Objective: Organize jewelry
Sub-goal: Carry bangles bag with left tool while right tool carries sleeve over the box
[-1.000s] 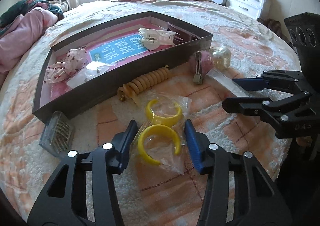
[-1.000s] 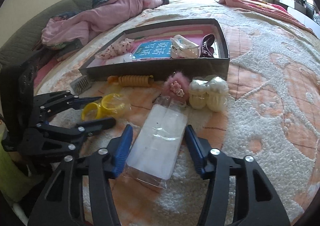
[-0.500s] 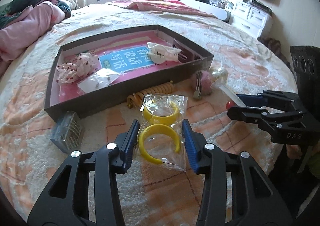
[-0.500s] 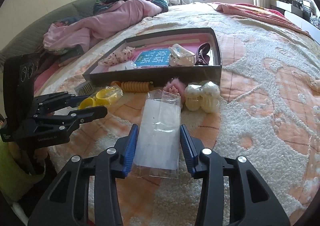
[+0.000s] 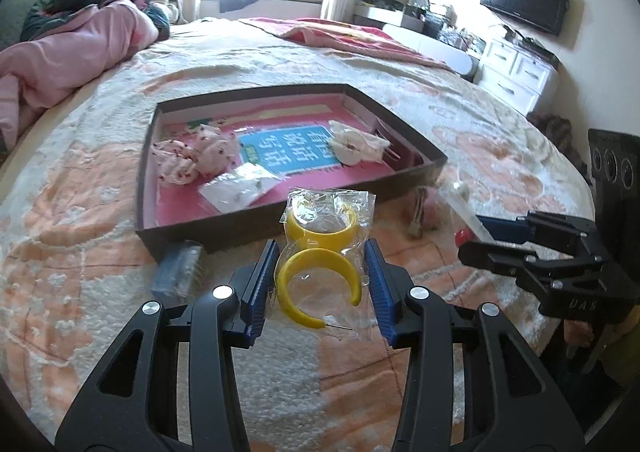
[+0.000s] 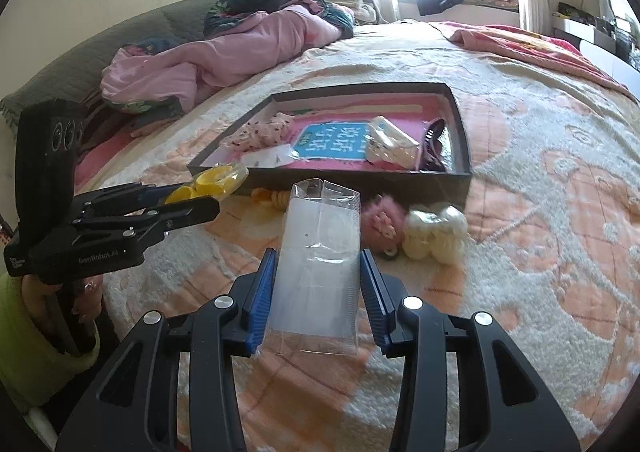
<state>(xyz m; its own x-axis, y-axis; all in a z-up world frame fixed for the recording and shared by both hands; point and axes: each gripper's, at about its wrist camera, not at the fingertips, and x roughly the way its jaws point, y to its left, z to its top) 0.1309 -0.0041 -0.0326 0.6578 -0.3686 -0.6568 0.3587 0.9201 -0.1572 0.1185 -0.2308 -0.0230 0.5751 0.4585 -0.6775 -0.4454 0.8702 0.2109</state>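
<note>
My left gripper [image 5: 320,252] is shut on a clear bag [image 5: 332,208] that holds two yellow hoops [image 5: 316,257]. The bag hangs lifted just before the near wall of the dark jewelry box [image 5: 224,228]. In the right wrist view, my right gripper [image 6: 319,258] is shut on a long clear plastic packet [image 6: 320,236], whose far end tilts up toward the box [image 6: 360,182]. The left gripper [image 6: 200,198] with the yellow hoops [image 6: 216,180] shows at the left there. The right gripper [image 5: 474,236] shows at the right of the left wrist view.
A pink fluffy clip [image 6: 380,220], cream pom-poms [image 6: 436,232], an orange spiral tie [image 6: 272,196] and a small clear pin case [image 5: 178,272] lie before the box. Inside it are a floral scrunchie [image 5: 188,156] and small packets [image 5: 240,188]. A pink quilt [image 5: 60,48] lies beyond.
Both grippers closed on their packets and raised them off the bedspread. The left one rose and rolled, so the bag of hoops now hangs nearer the box.
</note>
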